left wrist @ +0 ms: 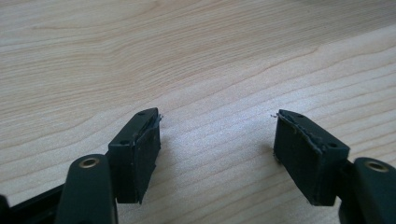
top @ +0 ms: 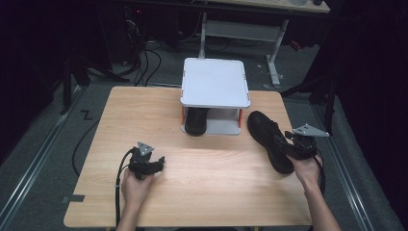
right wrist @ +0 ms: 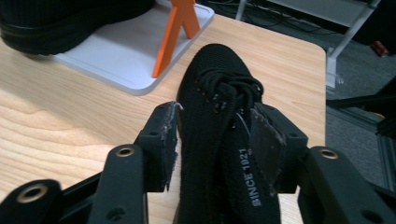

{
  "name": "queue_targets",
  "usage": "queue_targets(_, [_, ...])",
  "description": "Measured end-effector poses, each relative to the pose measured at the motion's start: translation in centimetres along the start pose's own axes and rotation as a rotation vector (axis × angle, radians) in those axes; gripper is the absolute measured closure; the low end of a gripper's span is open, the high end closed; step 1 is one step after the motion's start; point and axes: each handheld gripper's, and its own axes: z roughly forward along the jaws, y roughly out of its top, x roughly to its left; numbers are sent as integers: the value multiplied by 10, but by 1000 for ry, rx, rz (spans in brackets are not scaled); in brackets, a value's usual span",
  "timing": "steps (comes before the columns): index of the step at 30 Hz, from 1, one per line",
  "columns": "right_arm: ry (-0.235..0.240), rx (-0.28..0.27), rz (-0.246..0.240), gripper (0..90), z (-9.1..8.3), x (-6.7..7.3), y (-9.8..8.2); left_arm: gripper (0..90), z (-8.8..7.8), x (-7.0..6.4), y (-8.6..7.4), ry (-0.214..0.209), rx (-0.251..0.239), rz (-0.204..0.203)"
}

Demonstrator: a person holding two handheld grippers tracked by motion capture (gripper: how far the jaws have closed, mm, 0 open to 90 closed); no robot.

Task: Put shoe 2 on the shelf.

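A two-level rack stands on the table at the middle of its far edge. One shoe sits on the rack's lower shelf, under the top plate, toward the left side. A second shoe lies on the table just right of the rack, its toe toward the far edge and its heel toward the near right. The right hand-held gripper straddles that shoe at its heel end, a jaw on each side. The left hand-held gripper rests on the table near the left front, well apart from rack and shoes, with bare table between its jaws.
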Motion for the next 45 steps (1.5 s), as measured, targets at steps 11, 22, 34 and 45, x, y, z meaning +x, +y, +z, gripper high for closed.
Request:
queue_targets(11, [20,115,66,435,18,-15,-18,318,0,0,0,0,1,0])
queue_targets(22, [75,130,77,643,30,-18,-32,316,0,0,0,2,1,1])
queue_targets(34, [116,125,32,846,29,-14,-31,314,0,0,0,1,-1,-2])
queue_targets(45, [129,118,-18,875,24,-2,-21,312,0,0,0,2,2,0])
